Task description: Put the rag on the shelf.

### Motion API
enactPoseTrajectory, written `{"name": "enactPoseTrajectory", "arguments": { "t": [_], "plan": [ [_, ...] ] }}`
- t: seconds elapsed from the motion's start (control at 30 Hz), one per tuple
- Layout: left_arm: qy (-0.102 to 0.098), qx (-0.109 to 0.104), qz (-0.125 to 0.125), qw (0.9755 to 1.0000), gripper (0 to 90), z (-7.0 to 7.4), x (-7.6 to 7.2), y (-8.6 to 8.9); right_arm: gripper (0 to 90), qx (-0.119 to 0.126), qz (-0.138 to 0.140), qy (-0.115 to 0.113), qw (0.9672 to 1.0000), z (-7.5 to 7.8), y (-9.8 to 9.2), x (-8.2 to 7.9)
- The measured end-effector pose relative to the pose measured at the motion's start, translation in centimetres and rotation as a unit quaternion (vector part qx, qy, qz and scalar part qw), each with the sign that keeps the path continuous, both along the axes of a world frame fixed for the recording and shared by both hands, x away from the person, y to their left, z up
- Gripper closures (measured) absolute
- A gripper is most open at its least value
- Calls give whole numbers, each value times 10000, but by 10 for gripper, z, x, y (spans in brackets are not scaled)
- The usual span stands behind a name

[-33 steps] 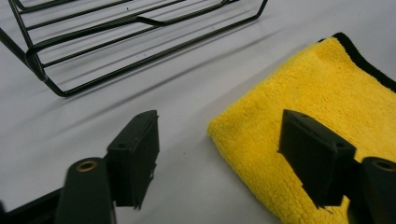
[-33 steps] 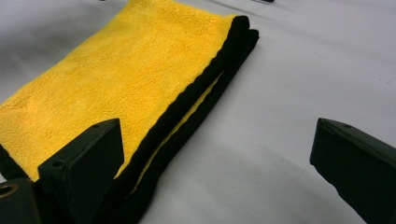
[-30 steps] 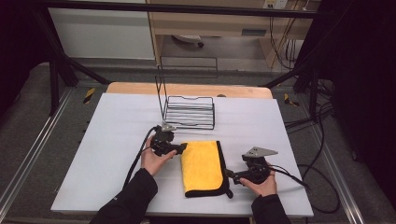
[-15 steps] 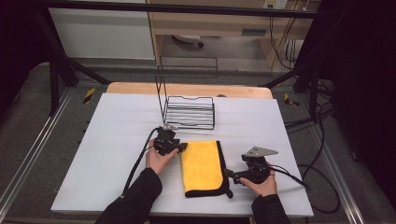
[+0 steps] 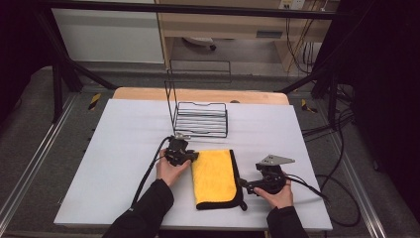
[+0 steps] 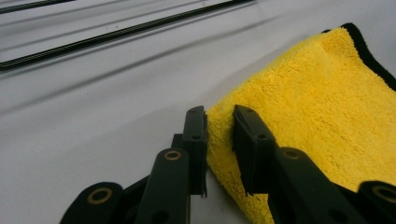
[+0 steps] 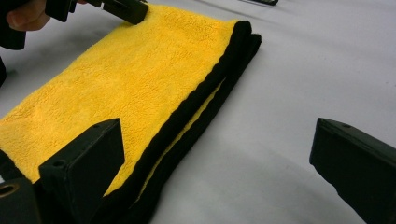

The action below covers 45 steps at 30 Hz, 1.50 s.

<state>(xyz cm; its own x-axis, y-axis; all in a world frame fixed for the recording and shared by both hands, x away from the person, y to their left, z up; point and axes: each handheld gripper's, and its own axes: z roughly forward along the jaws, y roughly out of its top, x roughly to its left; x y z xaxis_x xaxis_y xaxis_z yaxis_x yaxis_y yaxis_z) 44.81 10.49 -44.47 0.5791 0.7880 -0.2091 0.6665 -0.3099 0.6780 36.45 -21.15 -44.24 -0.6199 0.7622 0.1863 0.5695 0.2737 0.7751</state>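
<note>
The folded yellow cloth [image 5: 214, 177] lay on the table [image 5: 124, 148], just in front of the wire rack [image 5: 200, 119]. The left gripper [image 5: 194, 156] had just been closing, its fingers [image 6: 196, 135] clenched on the cloth's corner nearest the rack. The right gripper [image 5: 241, 183] waited beside the cloth's black edge, fingers [image 7: 84, 158] spread, grasping nothing.
</note>
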Motion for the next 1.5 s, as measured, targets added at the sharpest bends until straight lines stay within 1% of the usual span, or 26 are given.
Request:
{"name": "enactPoseTrajectory", "arguments": {
  "t": [0.2,0.3,0.43,0.47,0.53,0.57,0.6,0.63,0.67,0.7,0.73,0.77,0.83,0.87,0.9,0.93,1.0,1.03,1.07,1.1,1.13,1.17,1.33,1.4,1.43,1.5],
  "plan": [
    [96,-37,-45,9999,746,-1,0,2,37,26,-59,8,10000,2,1,3],
    [141,-103,-10,9998,756,-2,0,2,37,49,-69,-49,10000,5,4,8],
    [102,-71,-45,9999,772,-3,0,1,49,39,-148,-88,9998,8,9,18],
    [84,-74,-35,9999,774,-3,-1,1,49,-1,-245,-43,9997,8,12,24],
    [54,-49,-49,10000,776,-3,-1,0,52,-53,-265,-42,9996,8,14,27],
    [19,-45,-23,10000,778,-4,-2,0,64,-104,-313,6,9995,8,17,33],
    [-14,-31,-12,10000,778,-4,-3,-1,64,-104,-313,6,9995,8,17,33],
    [-45,-21,-15,10000,778,-4,-4,-1,80,-111,-301,8,9995,7,19,36],
    [-56,-24,-12,10000,779,-5,-4,-1,105,-62,-306,38,9995,7,20,39],
    [-43,-36,-13,10000,780,-5,-4,-1,144,-28,-331,59,9994,7,23,45],
    [-15,-54,-30,10000,780,-5,-3,0,144,-28,-331,59,9994,7,23,45],
    [5,-83,-30,10000,780,-5,-3,0,199,-82,-358,33,9993,6,27,50],
    [-1,-85,-43,10000,781,-5,-2,0,215,-107,-362,3,9993,6,29,53],
    [-13,-67,-58,10000,780,-5,-3,0,276,-113,-419,61,9990,4,33,58],
    [-21,-56,-71,10000,780,-5,-3,0,276,-113,-419,61,9990,4,33,58],
    [-34,-55,-72,10000,780,-5,-3,0,323,-17,-467,130,9988,1,35,64],
    [-43,-62,-83,9999,780,-5,-3,0,358,-61,-551,187,9983,-2,36,68],
    [-47,-66,-94,9999,780,-6,-3,0,358,-61,-551,187,9983,-2,36,68],
    [-59,-64,-108,9999,780,-6,-2,1,368,-78,-564,249,9981,-3,36,69],
    [-76,-55,-115,9999,780,-6,-3,0,428,-78,-511,293,9982,-5,37,71],
    [-98,-41,-119,9999,780,-6,-3,0,449,-62,-502,318,9982,-6,37,71],
    [-112,-33,-129,9998,780,-6,-3,0,449,-62,-502,318,9982,-6,37,71],
    [-117,-40,-152,9998,780,-6,-3,0,549,-43,-454,442,9980,-9,39,72],
    [-125,-42,-168,9998,780,-6,-2,1,576,-14,-425,495,9979,-10,40,72],
    [-131,-39,-173,9998,780,-6,-2,1,587,35,-372,600,9975,-11,41,73],
    [-145,-29,-184,9997,780,-6,-3,1,598,35,-375,613,9974,-11,41,73]
  ]
}}
